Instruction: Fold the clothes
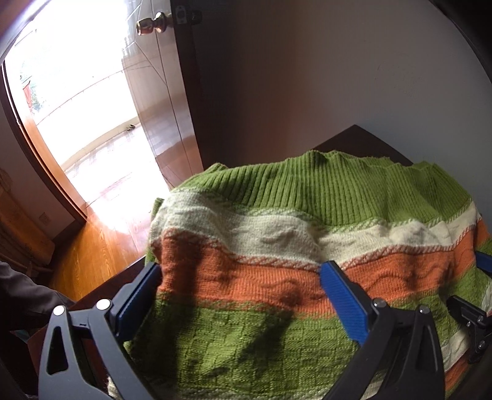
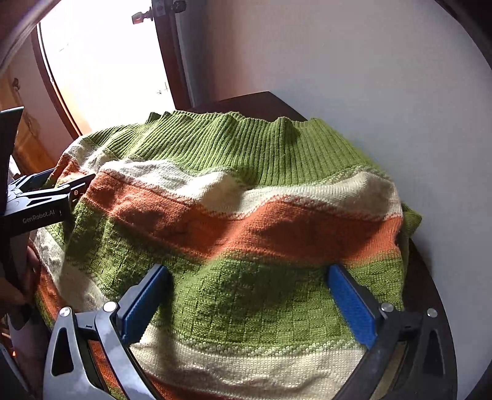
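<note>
My left gripper (image 1: 241, 284) hangs over the striped knit sweater (image 1: 307, 234) with its jaws spread wide, the two blue pads (image 1: 344, 303) standing well apart and nothing held between them. The left pad sits at the sweater's left side edge, the right pad over the orange band, both low against the knit, though I cannot tell whether they actually touch it.

My right gripper (image 2: 247, 281) is in the same state: jaws wide apart, blue pads (image 2: 353, 304) on either side of a stretch of green checked knit, gripping nothing. In the right wrist view the left gripper's black body shows at the left edge, close beside the sweater's left side.

The sweater lies spread over a dark wooden table (image 1: 366, 140), covering nearly all of it. Its green ribbed hem (image 2: 246, 144) lies toward the far edge, where a bare strip and the table's far corner show beyond it. Nearer me come a cream band, an orange band, then the green checked panel and more cream and orange at the near edge. The knit is rumpled, with soft ridges across the cream and orange bands. On the right the fabric reaches the table's right edge, near a pale wall (image 2: 353, 77).

To the far left an open wooden door (image 1: 160, 101) with a brass knob (image 1: 150, 26) stands against bright daylight, and wood flooring (image 1: 95, 249) shows below the table's left edge.
</note>
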{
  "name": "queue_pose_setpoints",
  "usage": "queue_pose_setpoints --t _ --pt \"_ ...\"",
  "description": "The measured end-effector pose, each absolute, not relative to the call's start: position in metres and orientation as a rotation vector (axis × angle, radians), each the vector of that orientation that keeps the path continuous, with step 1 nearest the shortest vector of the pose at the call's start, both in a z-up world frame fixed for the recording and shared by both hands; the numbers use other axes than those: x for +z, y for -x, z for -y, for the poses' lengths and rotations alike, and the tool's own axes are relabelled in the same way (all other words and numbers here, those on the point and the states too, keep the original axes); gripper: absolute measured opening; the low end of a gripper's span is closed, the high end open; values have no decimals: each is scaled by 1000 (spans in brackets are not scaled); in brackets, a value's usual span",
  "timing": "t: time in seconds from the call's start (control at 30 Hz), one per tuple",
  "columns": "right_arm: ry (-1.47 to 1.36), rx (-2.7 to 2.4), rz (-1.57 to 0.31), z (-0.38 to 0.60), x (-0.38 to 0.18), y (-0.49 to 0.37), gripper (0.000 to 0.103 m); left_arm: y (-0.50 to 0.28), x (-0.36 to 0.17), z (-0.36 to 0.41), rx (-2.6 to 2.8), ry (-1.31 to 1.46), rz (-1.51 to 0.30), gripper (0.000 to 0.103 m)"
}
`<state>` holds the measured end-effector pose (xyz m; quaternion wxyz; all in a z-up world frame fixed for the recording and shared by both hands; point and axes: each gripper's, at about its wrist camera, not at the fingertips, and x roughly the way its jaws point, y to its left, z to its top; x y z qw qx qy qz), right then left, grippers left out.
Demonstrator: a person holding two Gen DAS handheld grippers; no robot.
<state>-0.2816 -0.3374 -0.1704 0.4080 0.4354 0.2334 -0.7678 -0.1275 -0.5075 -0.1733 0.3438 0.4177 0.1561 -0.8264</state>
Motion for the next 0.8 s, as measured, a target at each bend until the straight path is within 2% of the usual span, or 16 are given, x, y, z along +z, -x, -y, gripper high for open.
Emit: queue_pose_setpoints --t 0.2,0.23,0.37,0.47,0.67,0.8 --pt "-1209 -2022 -579 311 -150 259 103 130 -166 516 -2186 -1179 -435 103" --pt "-1213 -2054 -537 300 -141 254 103 130 -164 517 -2195 -1196 -446 103" --pt "-1157 -2158 -149 258 -86 225 103 118 -126 508 -2284 -1161 -420 103" --pt "-1172 -2216 72 218 -58 194 103 110 -89 490 -2378 -1119 -311 103" --pt "-1214 -2272 285 191 -20 164 103 101 -34 455 -2532 -1152 -239 103" --pt "-1270 -2298 259 185 -7 148 103 84 -9 437 -2502 -1218 -280 103"
